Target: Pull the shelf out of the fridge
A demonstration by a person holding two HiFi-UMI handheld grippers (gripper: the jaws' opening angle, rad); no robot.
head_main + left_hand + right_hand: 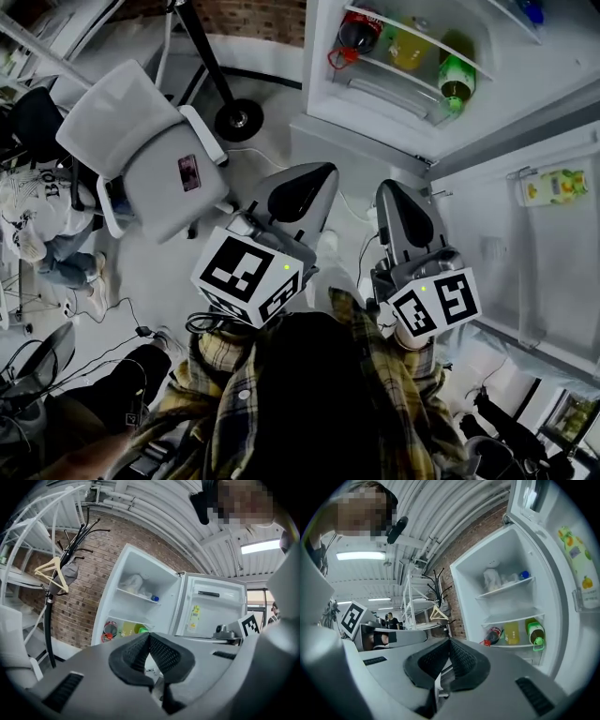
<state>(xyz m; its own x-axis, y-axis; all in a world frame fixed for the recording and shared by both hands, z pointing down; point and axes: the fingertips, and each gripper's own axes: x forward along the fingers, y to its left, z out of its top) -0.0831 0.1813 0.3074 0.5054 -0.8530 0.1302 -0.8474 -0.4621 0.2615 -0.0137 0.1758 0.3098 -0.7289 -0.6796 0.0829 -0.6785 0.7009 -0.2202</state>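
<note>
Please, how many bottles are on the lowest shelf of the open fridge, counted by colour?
Dark bottle: 1
Yellow bottle: 1
Green bottle: 1
Total: 3

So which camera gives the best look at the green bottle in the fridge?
The right gripper view: the green bottle shows in full, large and unblocked, inside the fridge. The head view shows the bottle smaller, from above. The left gripper view shows only a small green bit of it.
</note>
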